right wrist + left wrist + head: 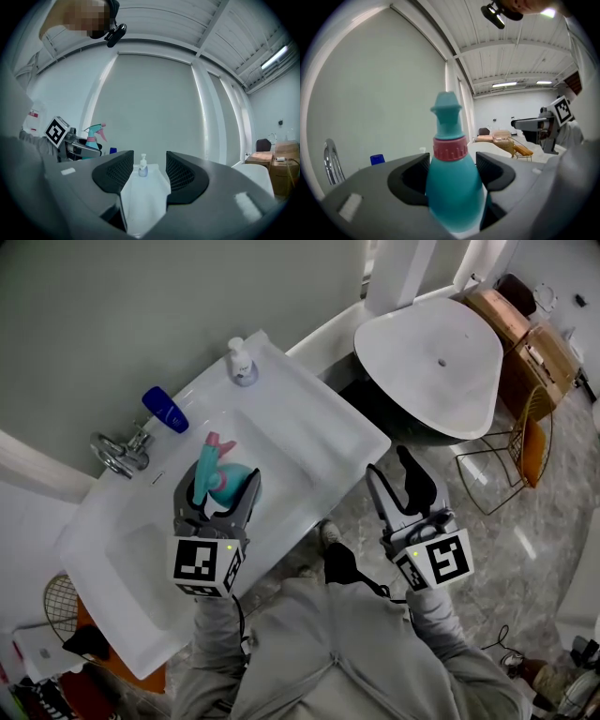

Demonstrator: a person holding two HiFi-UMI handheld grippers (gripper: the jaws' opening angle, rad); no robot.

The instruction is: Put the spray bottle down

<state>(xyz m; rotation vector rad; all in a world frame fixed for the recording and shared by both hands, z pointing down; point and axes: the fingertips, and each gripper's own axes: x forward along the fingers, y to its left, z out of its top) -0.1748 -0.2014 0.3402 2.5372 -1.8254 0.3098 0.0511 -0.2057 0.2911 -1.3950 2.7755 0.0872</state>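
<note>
A teal spray bottle (223, 474) with a pink collar and trigger is clamped upright in my left gripper (221, 491), held above the white sink basin (281, 442). In the left gripper view the spray bottle (451, 183) fills the gap between both jaws, its nozzle head pointing up. My right gripper (398, 476) hovers off the sink's right front corner, over the floor, open with nothing between its jaws. From the right gripper view the spray bottle (95, 135) shows at far left, and the right gripper (149, 172) frames the sink's rim.
A small soap pump bottle (243, 363) stands on the sink's far corner; a blue-capped bottle (165, 410) lies near the chrome faucet (120, 451). A white bathtub (431, 362) sits to the right, with a wire chair (525, 442) and wooden cabinet (520, 334) beyond.
</note>
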